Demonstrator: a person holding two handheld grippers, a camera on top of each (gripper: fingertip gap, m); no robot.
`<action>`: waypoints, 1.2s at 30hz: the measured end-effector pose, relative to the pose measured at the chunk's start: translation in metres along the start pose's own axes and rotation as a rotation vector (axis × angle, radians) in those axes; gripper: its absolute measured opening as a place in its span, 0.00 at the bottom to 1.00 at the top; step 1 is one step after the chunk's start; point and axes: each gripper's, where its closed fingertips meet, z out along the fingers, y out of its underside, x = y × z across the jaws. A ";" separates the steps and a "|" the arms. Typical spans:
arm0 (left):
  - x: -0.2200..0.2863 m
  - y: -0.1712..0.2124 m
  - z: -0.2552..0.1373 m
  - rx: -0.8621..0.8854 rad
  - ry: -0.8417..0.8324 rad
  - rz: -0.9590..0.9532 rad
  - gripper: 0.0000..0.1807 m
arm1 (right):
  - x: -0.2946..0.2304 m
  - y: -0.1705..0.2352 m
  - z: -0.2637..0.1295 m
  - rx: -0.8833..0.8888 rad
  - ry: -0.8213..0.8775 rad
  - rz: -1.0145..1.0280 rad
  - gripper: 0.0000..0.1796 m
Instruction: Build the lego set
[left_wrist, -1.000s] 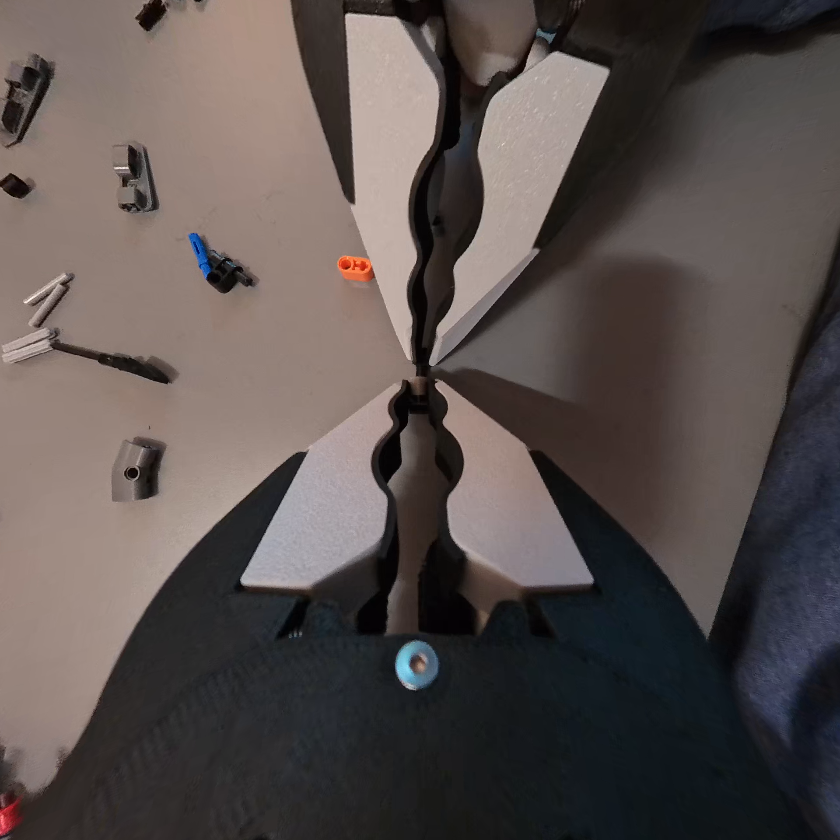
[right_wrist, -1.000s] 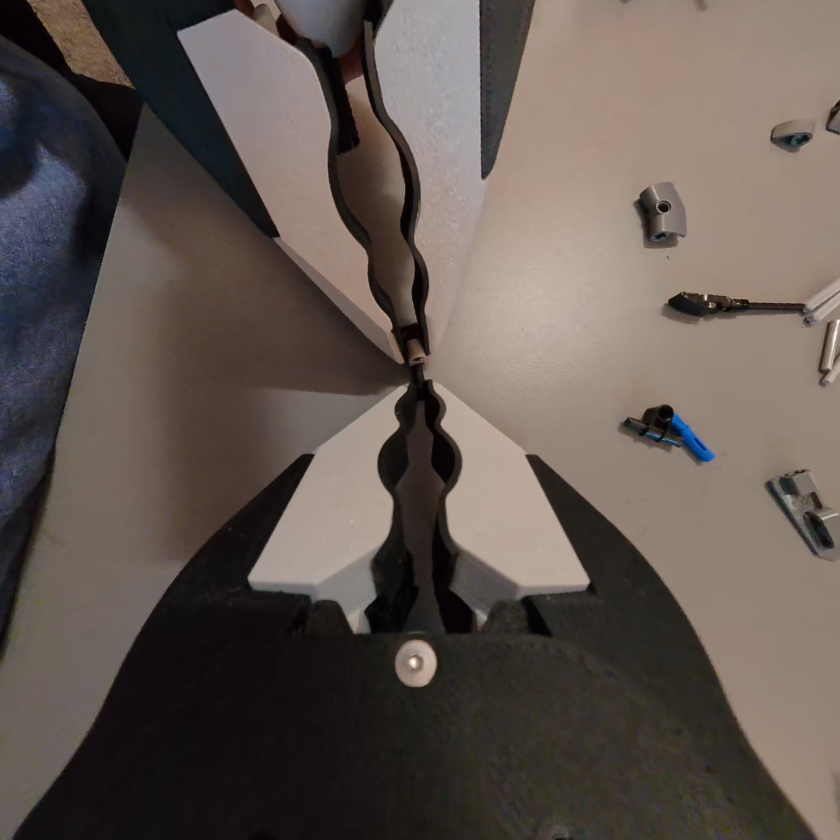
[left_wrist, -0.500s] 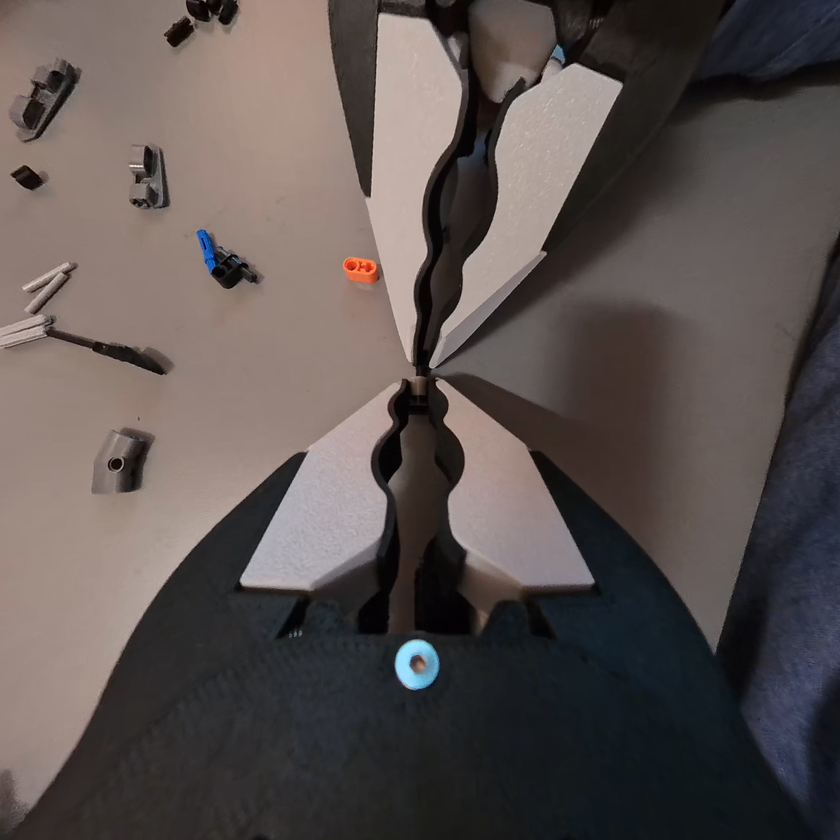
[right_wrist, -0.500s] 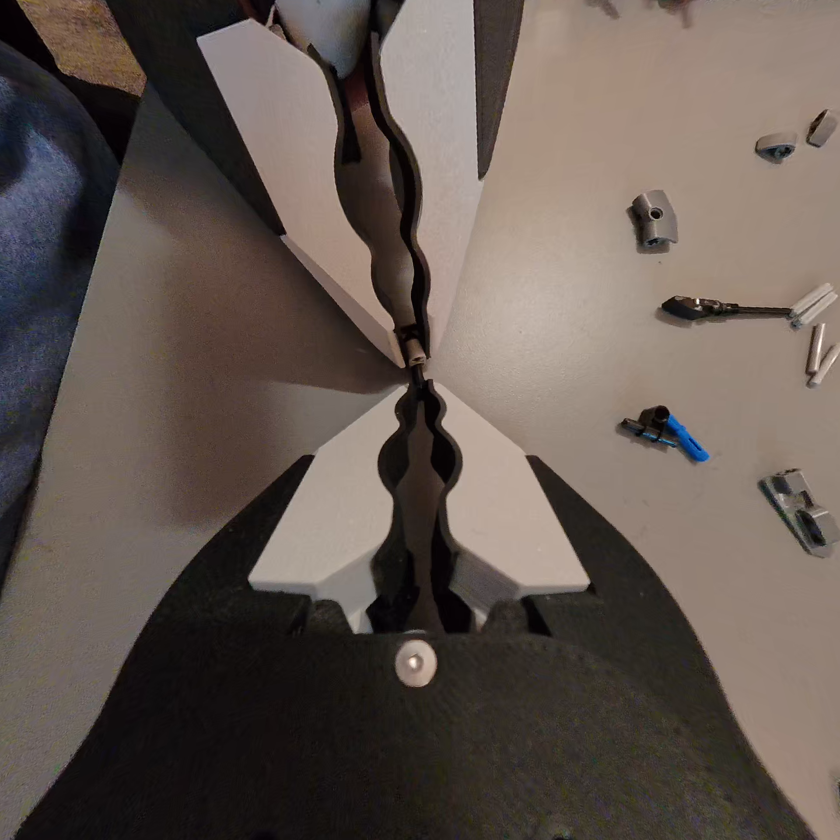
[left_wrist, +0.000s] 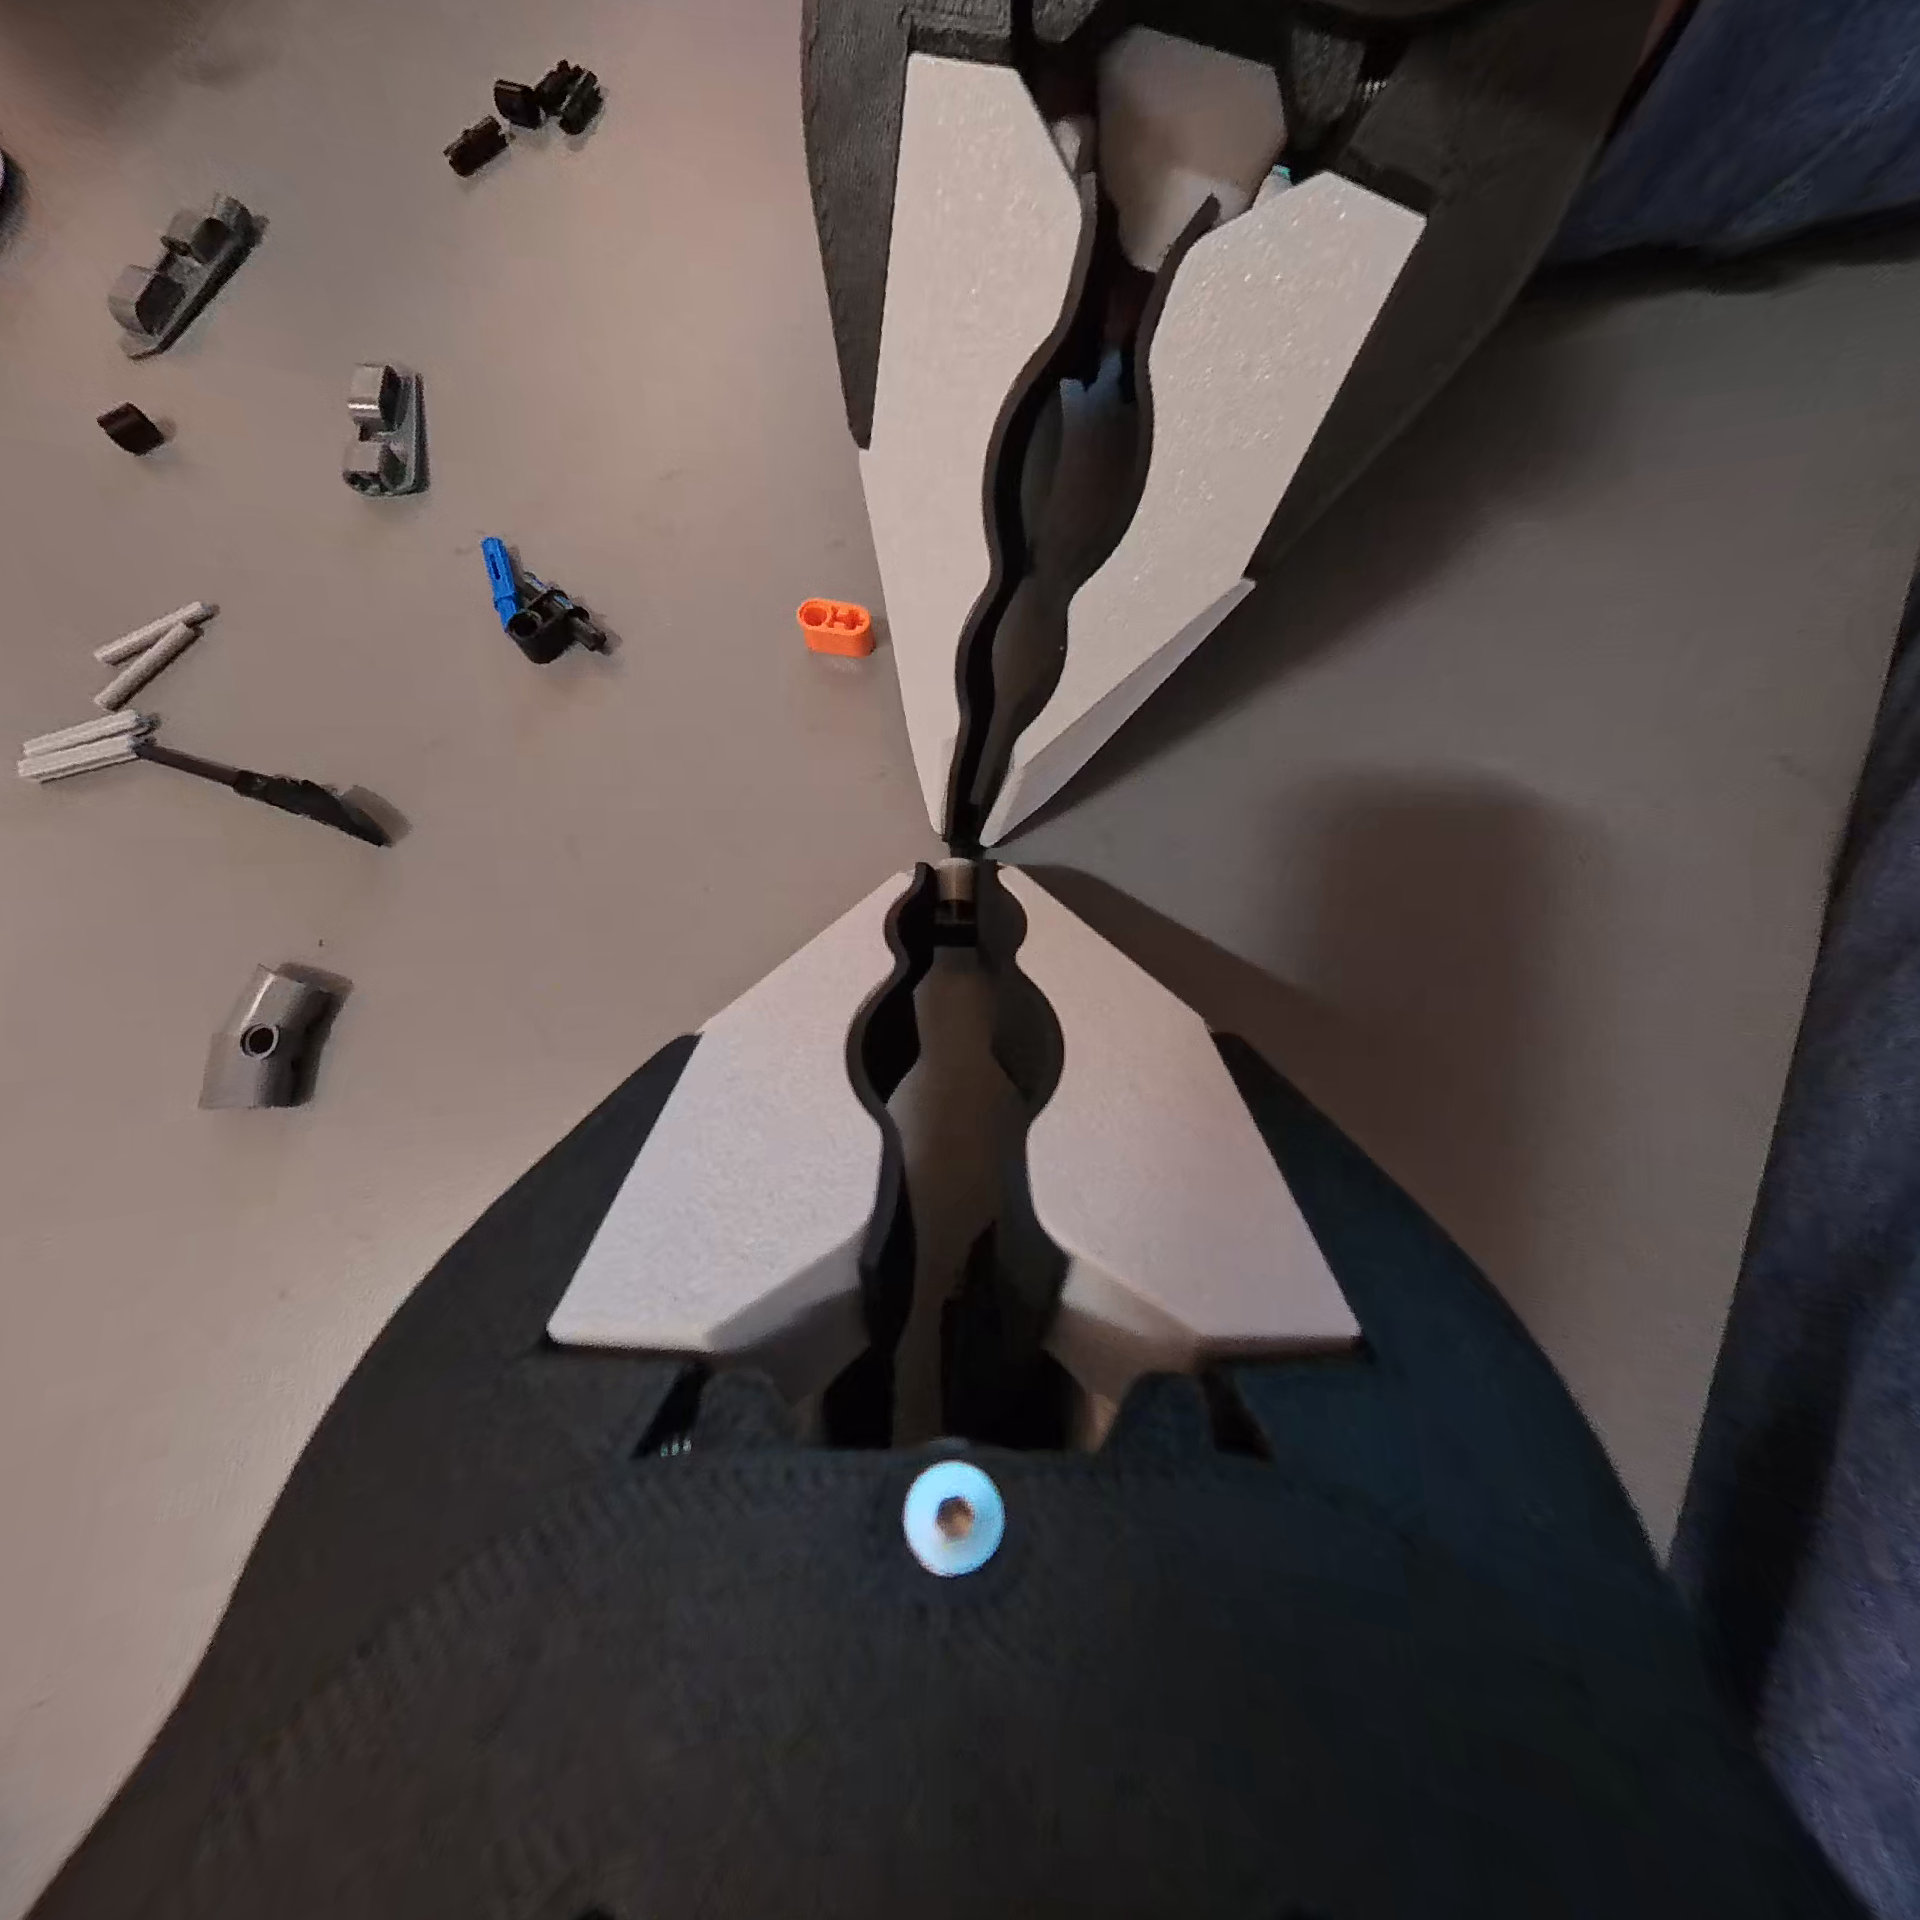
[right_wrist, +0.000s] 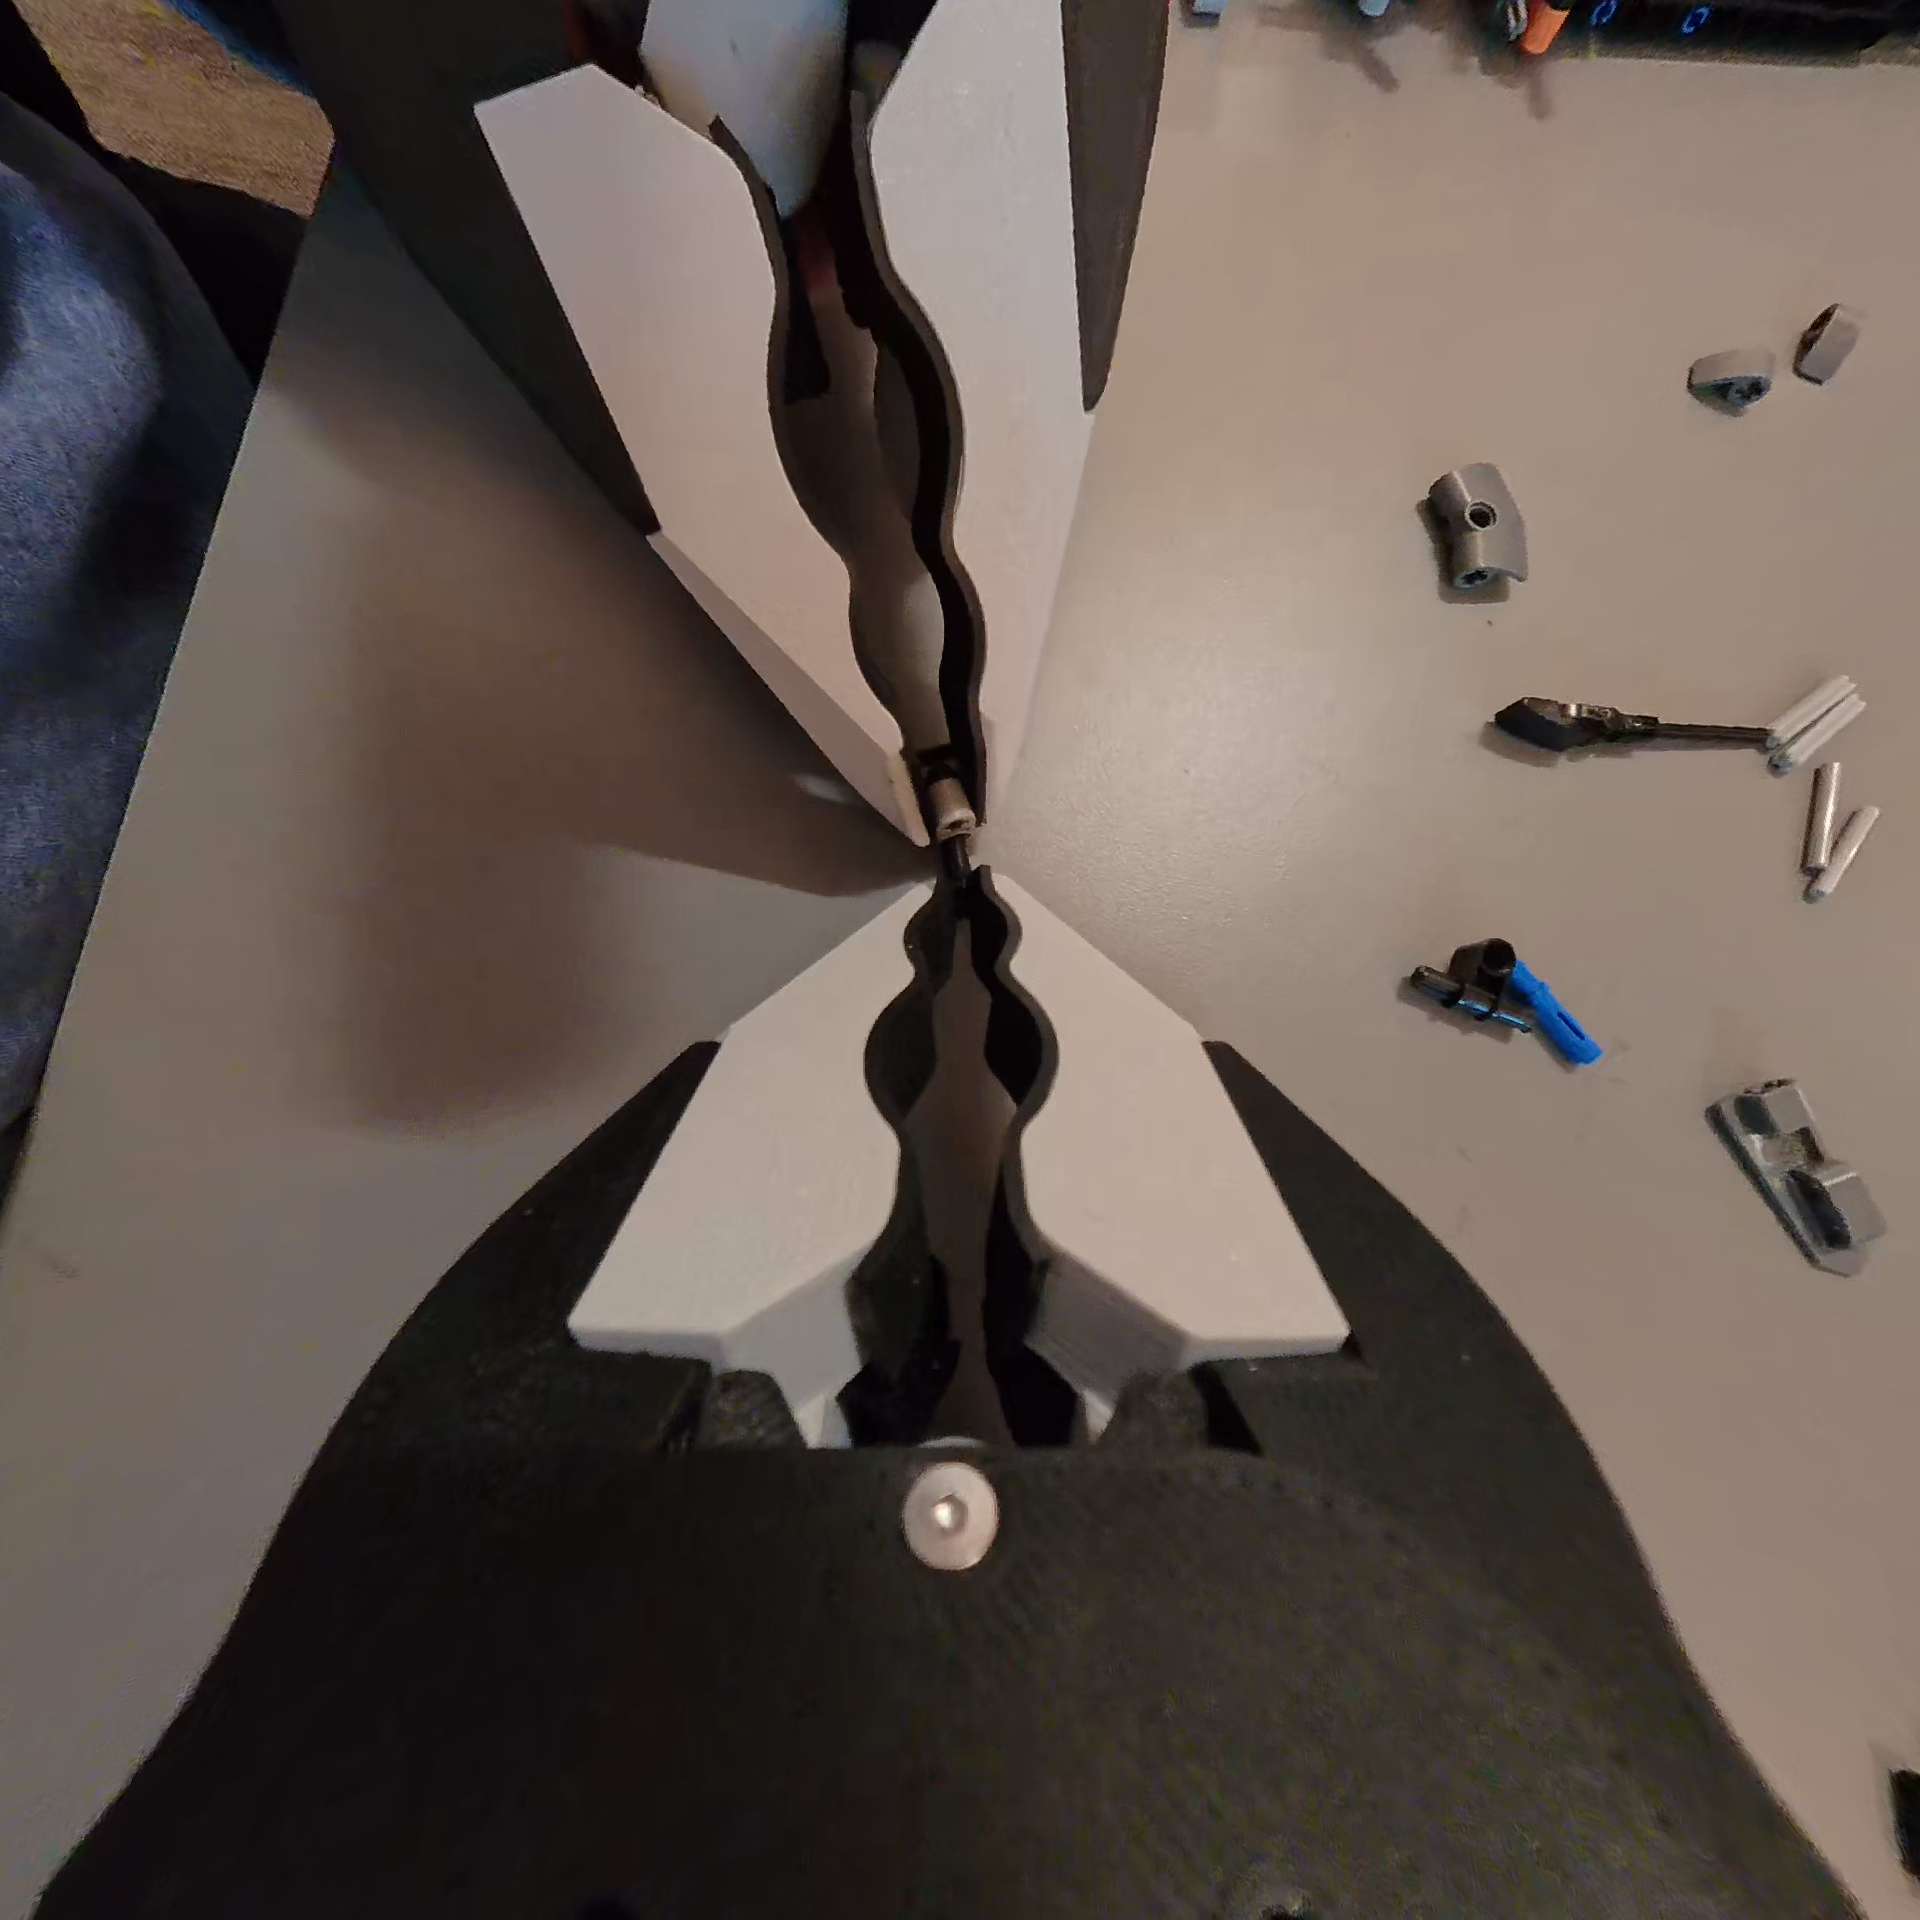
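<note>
My two grippers meet tip to tip above the grey table. My left gripper (left_wrist: 957, 891) is shut on a small grey sleeve piece (left_wrist: 956, 885). It also shows in the right wrist view (right_wrist: 950, 808), coming in from the top. My right gripper (right_wrist: 960, 896) is shut on a small black pin (right_wrist: 956, 862). The pin's free end points into the open end of the sleeve and touches it. In the left wrist view the right gripper (left_wrist: 966, 826) comes down from the top, and the pin is hidden between its tips.
Loose parts lie beside the grippers: an orange short beam (left_wrist: 836, 628), a blue pin in a black connector (left_wrist: 535, 613), a black axle with light grey rods (left_wrist: 208, 764), grey curved pieces (left_wrist: 272, 1037), and grey plates (left_wrist: 387, 428). A person's blue clothing (left_wrist: 1849, 935) lines the table edge. My two grippers' fingertips are within a few centimetres of each other.
Both grippers stay tip to tip with their parts. The loose parts drift slightly toward the middle of both views and more of them show at the top, as if both grippers rose a little.
</note>
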 end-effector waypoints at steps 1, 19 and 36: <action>0.000 0.000 0.000 0.000 -0.002 0.002 0.03 | 0.000 0.000 0.000 0.002 0.005 0.001 0.00; 0.000 0.001 -0.001 0.001 -0.006 0.013 0.03 | -0.001 -0.001 0.001 0.024 -0.062 -0.019 0.01; 0.000 0.000 0.000 0.000 -0.006 0.004 0.03 | -0.001 -0.002 0.002 0.006 -0.090 -0.041 0.00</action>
